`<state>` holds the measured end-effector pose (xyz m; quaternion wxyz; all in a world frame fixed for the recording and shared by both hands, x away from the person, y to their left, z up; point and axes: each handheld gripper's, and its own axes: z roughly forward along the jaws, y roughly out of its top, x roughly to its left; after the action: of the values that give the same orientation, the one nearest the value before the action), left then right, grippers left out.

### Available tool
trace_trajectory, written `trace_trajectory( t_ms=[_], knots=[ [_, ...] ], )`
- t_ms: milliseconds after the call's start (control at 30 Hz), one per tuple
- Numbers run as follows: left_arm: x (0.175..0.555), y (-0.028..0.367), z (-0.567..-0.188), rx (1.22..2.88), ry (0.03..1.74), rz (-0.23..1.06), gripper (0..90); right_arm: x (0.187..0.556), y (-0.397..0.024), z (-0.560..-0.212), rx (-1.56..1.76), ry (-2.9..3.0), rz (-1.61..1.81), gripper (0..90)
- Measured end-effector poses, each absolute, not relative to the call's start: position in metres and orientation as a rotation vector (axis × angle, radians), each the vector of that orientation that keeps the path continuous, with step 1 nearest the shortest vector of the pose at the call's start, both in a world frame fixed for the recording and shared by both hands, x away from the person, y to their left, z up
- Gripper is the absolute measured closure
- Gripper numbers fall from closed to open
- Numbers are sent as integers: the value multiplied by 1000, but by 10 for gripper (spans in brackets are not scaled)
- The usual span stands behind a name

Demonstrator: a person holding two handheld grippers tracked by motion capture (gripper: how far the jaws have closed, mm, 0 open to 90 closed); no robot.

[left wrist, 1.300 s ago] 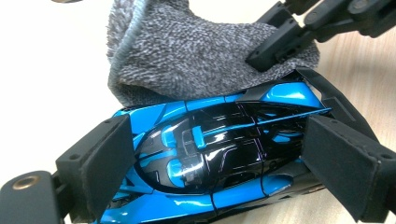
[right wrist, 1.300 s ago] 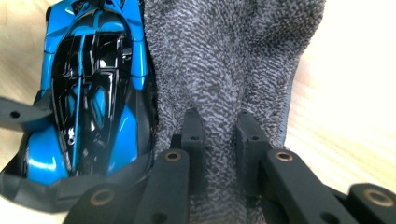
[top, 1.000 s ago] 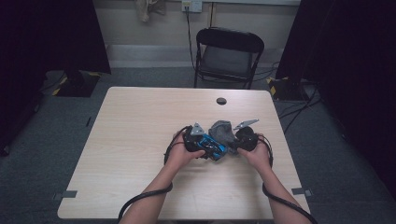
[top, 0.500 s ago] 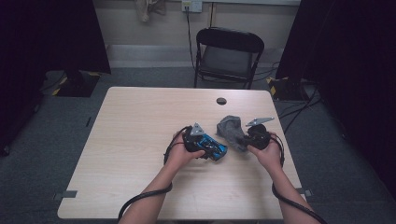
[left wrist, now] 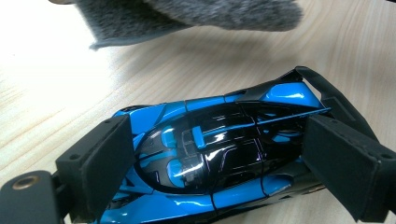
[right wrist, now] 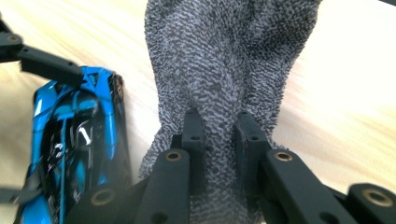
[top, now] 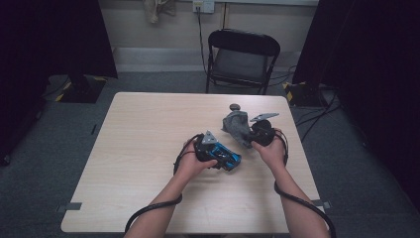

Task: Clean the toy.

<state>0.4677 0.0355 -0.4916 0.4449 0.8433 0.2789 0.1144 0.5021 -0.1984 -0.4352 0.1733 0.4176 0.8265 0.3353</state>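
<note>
A blue and black toy car (top: 230,159) lies on the wooden table (top: 143,148). My left gripper (top: 224,156) is shut on it. In the left gripper view the two pads (left wrist: 100,161) press on the ends of the car (left wrist: 219,158), about the midpoint of my left gripper (left wrist: 219,135). My right gripper (top: 250,136) is shut on a grey fuzzy cloth (top: 236,126) and holds it to the right of the car, a little apart from it. In the right gripper view the cloth (right wrist: 233,60) is pinched in my right gripper (right wrist: 218,122) and the car (right wrist: 74,149) lies at the left.
A small dark round object (top: 234,106) sits on the table beyond the cloth. A black folding chair (top: 242,54) stands behind the far edge. Cables trail from both grippers along the person's forearms.
My right gripper has drawn the grey cloth off the car, to the right and slightly up. The left gripper and the car have stayed where they were.
</note>
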Motion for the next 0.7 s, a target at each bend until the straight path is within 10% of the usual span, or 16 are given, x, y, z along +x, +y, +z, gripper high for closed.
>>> trace_trajectory(
  t_ms=[700],
  knots=[
    [467, 35, -493, 2077, 677, 279, 91, 529, -134, -454, 1082, 2373, 870, 778]
  ],
)
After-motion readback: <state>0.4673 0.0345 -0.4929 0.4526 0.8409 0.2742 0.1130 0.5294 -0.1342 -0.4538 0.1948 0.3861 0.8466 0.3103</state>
